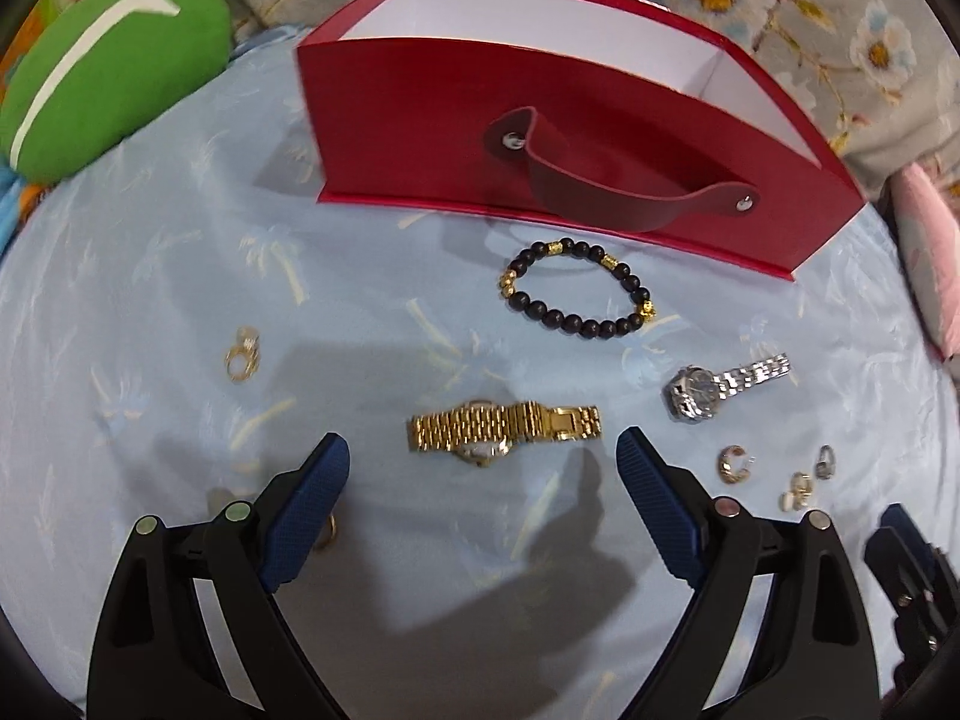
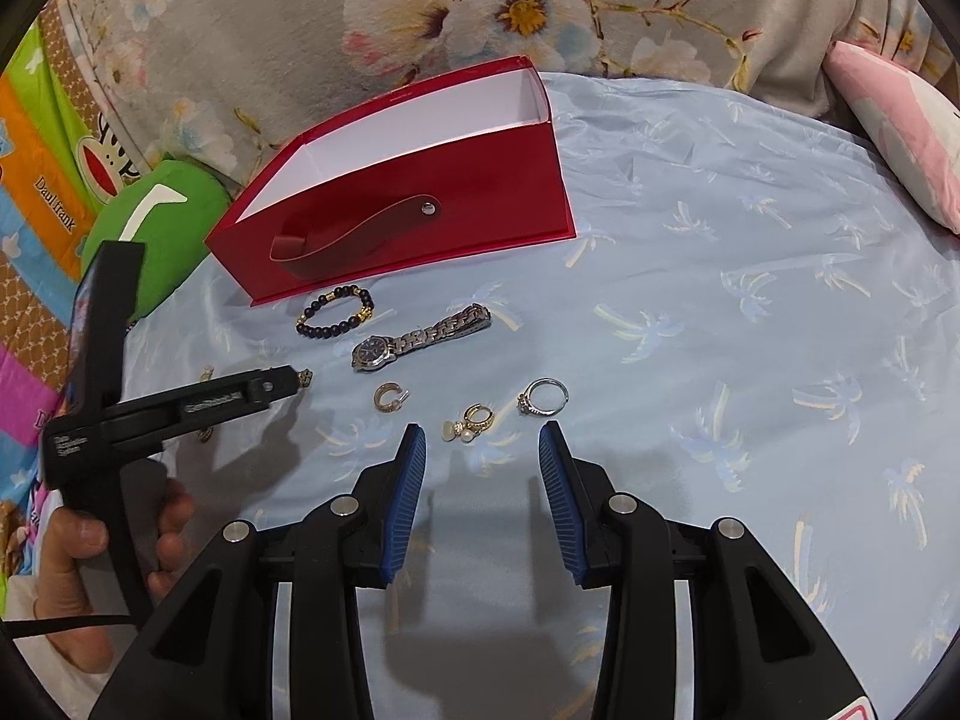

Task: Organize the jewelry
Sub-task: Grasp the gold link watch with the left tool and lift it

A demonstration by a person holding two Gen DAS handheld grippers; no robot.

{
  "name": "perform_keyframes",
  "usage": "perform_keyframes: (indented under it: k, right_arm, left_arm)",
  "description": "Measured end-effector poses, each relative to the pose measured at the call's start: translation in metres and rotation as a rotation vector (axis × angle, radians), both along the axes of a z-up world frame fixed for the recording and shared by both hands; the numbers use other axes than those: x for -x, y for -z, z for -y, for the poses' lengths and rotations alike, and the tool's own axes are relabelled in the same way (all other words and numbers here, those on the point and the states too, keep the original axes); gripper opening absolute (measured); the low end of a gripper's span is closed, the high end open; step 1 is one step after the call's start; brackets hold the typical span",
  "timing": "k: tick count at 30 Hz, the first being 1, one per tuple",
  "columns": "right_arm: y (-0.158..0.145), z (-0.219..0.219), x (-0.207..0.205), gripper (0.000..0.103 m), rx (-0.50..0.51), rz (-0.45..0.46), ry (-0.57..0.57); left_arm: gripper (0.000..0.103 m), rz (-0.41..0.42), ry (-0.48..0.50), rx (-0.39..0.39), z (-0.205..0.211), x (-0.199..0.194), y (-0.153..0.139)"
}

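Note:
An open red box point(image 1: 540, 138) with a white inside stands at the back of the blue sheet; it also shows in the right wrist view point(image 2: 420, 204). In front of it lie a black bead bracelet point(image 1: 576, 288), a silver watch point(image 1: 714, 390) and a gold watch point(image 1: 504, 429). My left gripper point(image 1: 483, 450) is open, its fingers either side of the gold watch, just short of it. My right gripper point(image 2: 482, 438) is open just short of the gold earrings point(image 2: 471, 423). A silver ring point(image 2: 540, 397) and a gold hoop point(image 2: 389, 396) lie near them.
A gold earring pair point(image 1: 242, 354) lies to the left on the sheet. A green pillow point(image 1: 102, 66) sits at the back left, a pink pillow point(image 2: 900, 120) at the back right. A floral blanket point(image 2: 480, 6) lies behind the box.

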State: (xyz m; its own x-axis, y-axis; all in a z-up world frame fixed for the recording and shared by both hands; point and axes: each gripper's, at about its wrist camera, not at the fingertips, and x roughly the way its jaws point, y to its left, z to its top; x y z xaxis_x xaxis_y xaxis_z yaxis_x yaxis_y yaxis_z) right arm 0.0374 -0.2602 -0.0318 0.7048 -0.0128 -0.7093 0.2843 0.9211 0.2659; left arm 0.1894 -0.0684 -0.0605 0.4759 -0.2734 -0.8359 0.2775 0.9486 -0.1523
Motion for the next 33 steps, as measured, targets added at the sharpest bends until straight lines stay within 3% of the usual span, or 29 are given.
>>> perform_keyframes:
  k: [6,10,12,14,16,17,18,19,33]
  right_arm:
    - [0.002,0.004,-0.002,0.039,-0.01,-0.002,0.01]
    - [0.002,0.005,0.0,0.039,-0.006,-0.003,0.016]
    - [0.002,0.007,0.0,0.039,-0.002,-0.006,0.02]
    - [0.003,0.008,0.001,0.039,-0.006,-0.007,0.024]
    - [0.004,0.009,0.0,0.039,-0.008,-0.009,0.025]
    - [0.005,0.01,0.0,0.039,-0.01,-0.009,0.025]
    - [0.006,0.01,-0.001,0.039,-0.01,-0.012,0.025]
    - [0.006,0.01,-0.002,0.039,-0.009,-0.014,0.025]
    - [0.005,0.008,-0.025,0.039,-0.01,-0.013,0.006]
  left_arm:
    - [0.088,-0.044,-0.017,0.05,0.008,0.002,0.0]
    - [0.083,0.019,-0.057,-0.036,0.023,-0.003,0.003]
    - [0.076,0.037,-0.077,-0.076,0.028,-0.007,0.002]
    - [0.062,0.054,-0.087,-0.104,0.029,-0.009,0.002]
    - [0.059,0.057,-0.081,-0.108,0.028,-0.008,0.001]
    - [0.052,0.06,-0.08,-0.108,0.028,-0.008,0.001]
    - [0.043,0.067,-0.074,-0.111,0.028,-0.007,0.0]
    - [0.02,0.07,-0.066,-0.115,0.027,-0.006,-0.001]
    - [0.017,0.026,-0.024,-0.028,-0.008,0.009,-0.008]
